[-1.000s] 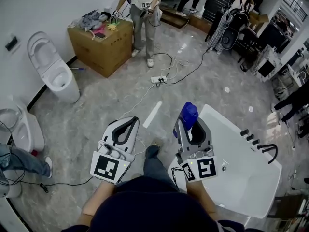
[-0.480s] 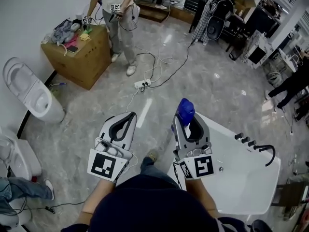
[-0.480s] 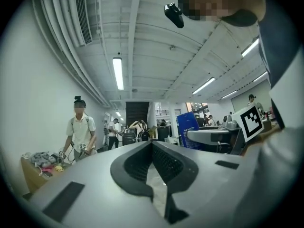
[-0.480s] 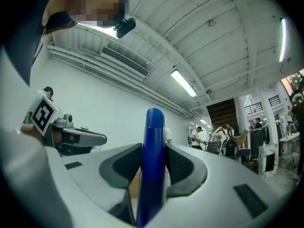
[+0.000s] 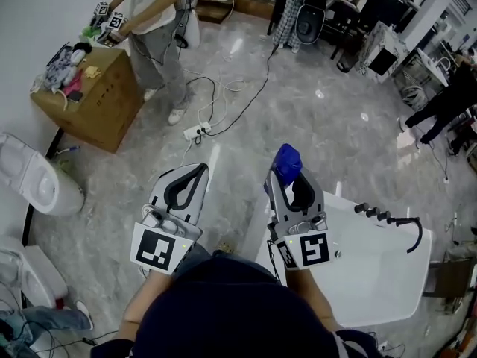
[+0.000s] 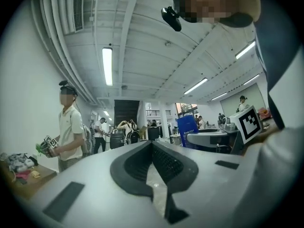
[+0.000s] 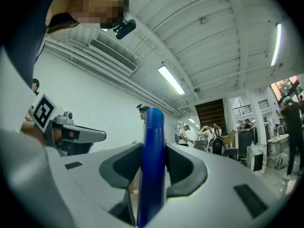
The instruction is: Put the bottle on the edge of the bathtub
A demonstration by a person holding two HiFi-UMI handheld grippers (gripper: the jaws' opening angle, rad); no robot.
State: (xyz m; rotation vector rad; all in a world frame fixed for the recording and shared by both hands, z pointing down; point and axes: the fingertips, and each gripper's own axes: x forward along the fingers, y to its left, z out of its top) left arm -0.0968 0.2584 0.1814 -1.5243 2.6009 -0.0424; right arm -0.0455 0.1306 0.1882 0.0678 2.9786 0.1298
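In the head view a blue bottle [image 5: 286,161] sticks out past the tips of my right gripper [image 5: 288,179], which is shut on it. The right gripper view shows the bottle [image 7: 153,175] upright between the two black pads of that gripper [image 7: 153,148]. This gripper hovers over the near left corner of the white bathtub [image 5: 387,289]. My left gripper [image 5: 195,173] floats to the left above the marble floor. Its tips meet with nothing between them, as its own view of the gripper [image 6: 152,143] confirms. The bottle [image 6: 187,129] also shows there at the right.
A black faucet and knobs [image 5: 391,218] stand on the tub's far rim. A power strip with cables [image 5: 195,131] lies on the floor ahead. A cardboard box [image 5: 93,99], a standing person [image 5: 153,28] and a toilet [image 5: 37,185] are at the left.
The head view has swung right: the box and toilets slid left and the tub dropped a little lower. Both grippers keep their pose, with the bottle still in the right one.
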